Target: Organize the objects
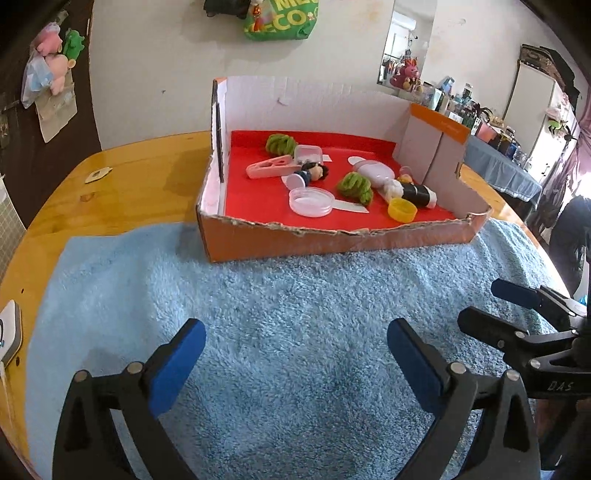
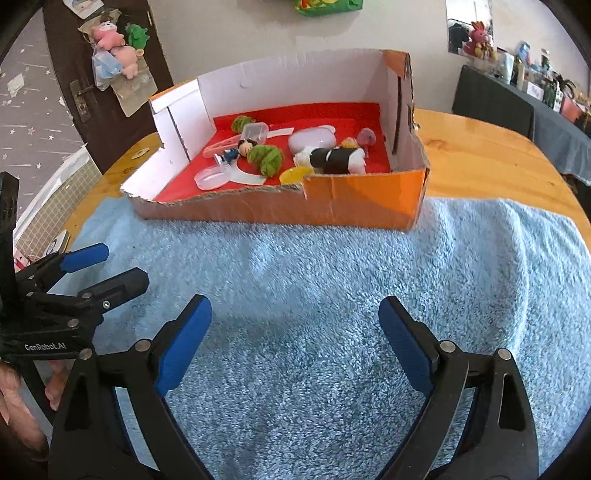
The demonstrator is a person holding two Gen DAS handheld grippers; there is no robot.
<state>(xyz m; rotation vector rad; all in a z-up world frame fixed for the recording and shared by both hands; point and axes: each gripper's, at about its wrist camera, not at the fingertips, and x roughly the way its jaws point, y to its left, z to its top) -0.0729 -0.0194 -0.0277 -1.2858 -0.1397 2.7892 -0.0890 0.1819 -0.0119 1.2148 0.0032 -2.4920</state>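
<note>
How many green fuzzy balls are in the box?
2: one green fuzzy ball near the back wall, another mid-box beside the clear round lid. More could hide behind other items.

White letters "GenRobot.AI" stand on the black body of the left hand-held gripper (image 2: pixel 122 266), seen at the left of the right one. "DAS" stands on the right hand-held gripper (image 1: pixel 491 306). The green bag (image 1: pixel 284 18) on the wall far ahead shows partial yellow letters "ME" and "CO".
</note>
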